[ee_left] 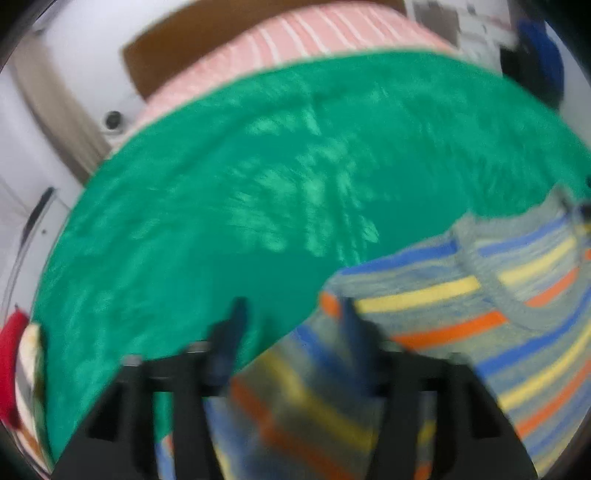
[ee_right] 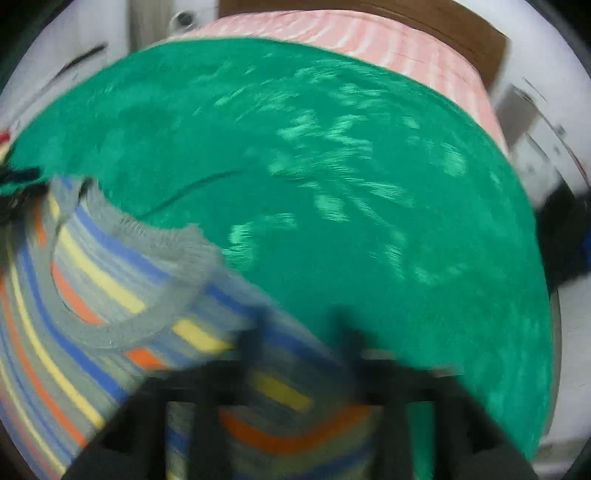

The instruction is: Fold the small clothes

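A small grey shirt with blue, yellow and orange stripes [ee_left: 461, 291] lies on a green cloth [ee_left: 258, 166], its grey collar facing up. My left gripper [ee_left: 293, 317] hangs over the shirt's left shoulder edge, fingers wide apart, with striped fabric below and between them and no pad pressing on it. In the right wrist view the same shirt [ee_right: 92, 258] fills the lower left of the green cloth [ee_right: 332, 184]. My right gripper [ee_right: 301, 336] stands open over the shirt's right shoulder edge. Both views are blurred.
The green cloth covers a bed with pink, white-striped bedding [ee_left: 295, 33] [ee_right: 406, 48]. A brown board [ee_left: 177, 48] stands behind it against a white wall. Red and pale fabric [ee_left: 9, 362] lies at the cloth's left edge. Something blue [ee_left: 543, 59] sits at the far right.
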`<state>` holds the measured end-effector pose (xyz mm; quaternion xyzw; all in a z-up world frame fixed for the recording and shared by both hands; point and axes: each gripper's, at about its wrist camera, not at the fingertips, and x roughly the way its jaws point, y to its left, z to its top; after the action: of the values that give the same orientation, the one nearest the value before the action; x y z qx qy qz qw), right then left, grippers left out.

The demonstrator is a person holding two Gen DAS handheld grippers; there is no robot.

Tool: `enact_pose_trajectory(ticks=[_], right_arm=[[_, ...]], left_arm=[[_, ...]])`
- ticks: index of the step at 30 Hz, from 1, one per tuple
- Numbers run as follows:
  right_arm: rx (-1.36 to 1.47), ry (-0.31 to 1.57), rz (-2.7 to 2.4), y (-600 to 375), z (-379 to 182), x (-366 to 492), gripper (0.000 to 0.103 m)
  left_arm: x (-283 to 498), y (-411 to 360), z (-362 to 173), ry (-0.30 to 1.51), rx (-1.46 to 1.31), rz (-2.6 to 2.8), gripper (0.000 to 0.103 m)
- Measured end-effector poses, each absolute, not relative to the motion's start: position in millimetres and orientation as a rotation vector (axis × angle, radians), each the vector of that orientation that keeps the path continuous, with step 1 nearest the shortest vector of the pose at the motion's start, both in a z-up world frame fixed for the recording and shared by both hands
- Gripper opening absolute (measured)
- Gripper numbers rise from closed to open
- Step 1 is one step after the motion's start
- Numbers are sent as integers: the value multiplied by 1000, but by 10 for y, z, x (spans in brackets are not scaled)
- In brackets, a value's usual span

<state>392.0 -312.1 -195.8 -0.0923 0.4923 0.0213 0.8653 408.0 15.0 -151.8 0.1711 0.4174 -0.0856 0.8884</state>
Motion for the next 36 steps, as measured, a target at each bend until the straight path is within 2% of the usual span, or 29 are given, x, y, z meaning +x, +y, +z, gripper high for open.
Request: enact_pose_trajectory(ticks=[1, 2, 3, 7, 12, 17, 22, 25, 36], right_arm=[[-168, 999, 45, -3159, -1846, 3815, 86], [-125, 958, 69, -3234, -1680, 3611, 86], [-102, 943, 77, -3268, -1591, 3471, 86], [-25, 876, 50, -3483, -1295, 2533, 97], [97, 830, -32, -3600, -1417, 1306, 97], [147, 819, -177, -3734, -1860, 442, 97], [190, 798, -269, -3890, -2254, 208, 98], [193, 778, -264, -3898, -2290, 234, 103], [184, 750, -256, -3894, -2406, 225, 103]], left_arm=[[3943, 243, -1401, 846, 326, -186, 81], [3799, 336, -1303, 832, 301, -191, 91], [3704, 421, -1214, 823, 272, -195, 97], [2799, 892, -1121, 896, 142, -199, 99], [1782, 1193, -1400, 923, 80, -89, 99], [1659, 1283, -1769, 918, 31, -12, 99], [1725, 1269, -2061, 928, 1, -29, 103], [1655, 1322, -2062, 901, -34, -41, 103], [1585, 1251, -2110, 881, 15, -20, 103]])
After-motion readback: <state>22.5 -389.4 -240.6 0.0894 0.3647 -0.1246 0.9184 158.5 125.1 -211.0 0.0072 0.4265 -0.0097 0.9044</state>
